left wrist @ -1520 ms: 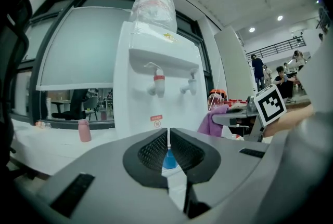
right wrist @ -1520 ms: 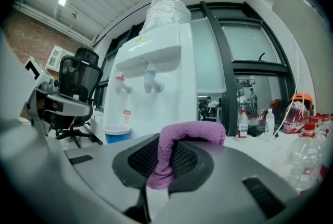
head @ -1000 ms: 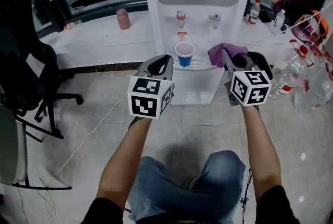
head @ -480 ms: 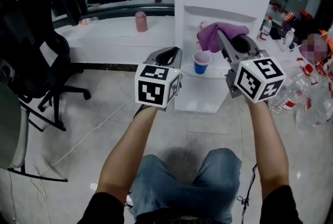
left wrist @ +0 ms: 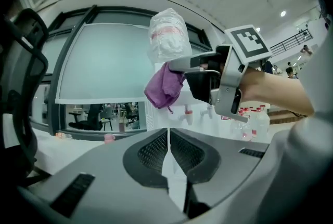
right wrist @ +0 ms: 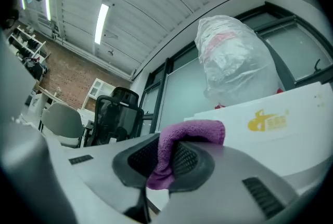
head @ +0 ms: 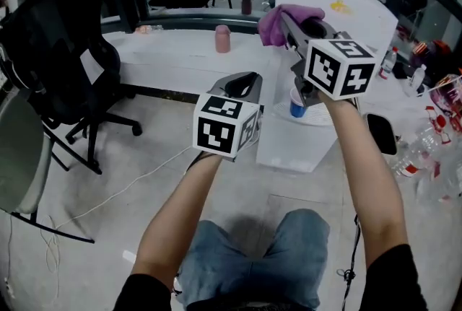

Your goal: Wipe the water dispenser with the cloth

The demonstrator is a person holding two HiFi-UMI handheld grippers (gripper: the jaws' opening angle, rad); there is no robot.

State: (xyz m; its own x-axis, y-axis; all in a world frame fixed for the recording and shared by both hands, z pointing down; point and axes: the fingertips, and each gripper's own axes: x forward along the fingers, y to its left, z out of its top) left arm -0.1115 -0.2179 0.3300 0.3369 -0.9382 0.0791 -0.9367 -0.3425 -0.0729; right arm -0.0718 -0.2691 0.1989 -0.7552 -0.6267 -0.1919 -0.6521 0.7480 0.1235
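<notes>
Where your right tool (head: pixel 284 19) is: raised in front of the upper front edge of the white water dispenser (head: pixel 361 17); whether it touches the casing cannot be told.
Right tool grip: in the right gripper view (right wrist: pixel 165 158) its jaws are closed on a fold of the purple cloth (right wrist: pixel 179 137), which bulges out above the pads and hangs a little below them.
Cloth: bunched at the tip of your right tool (left wrist: pixel 173 65). The left gripper view shows it drooping (left wrist: pixel 162 88) in front of the dispenser's front panel; from your head it sits by the dispenser's top left corner (head: pixel 276 22).
Left tool (head: pixel 245 80): held lower and to the left, well apart from the dispenser. Its jaws (left wrist: pixel 168 134) are drawn together with nothing between them.
Dispenser markings: a yellow logo on the top (head: pixel 339 6), seen again on the front (right wrist: pixel 268 121); its lettering is too blurred to read.
Taps: two spouts (left wrist: pixel 188 111) on the front panel, one with a red collar.
Cup: a blue cup (head: pixel 297 107) stands on the drip tray, partly behind your right wrist.
On top: a clear plastic bag (right wrist: pixel 237 59), bunched and whitish.
Surface: a white surface (head: pixel 166 60) runs left of the dispenser and carries a pink cup (head: pixel 222 38).
Surroundings: a black office chair (head: pixel 61 64) to your left, clear bottles with red caps (head: pixel 426 151) to your right.
</notes>
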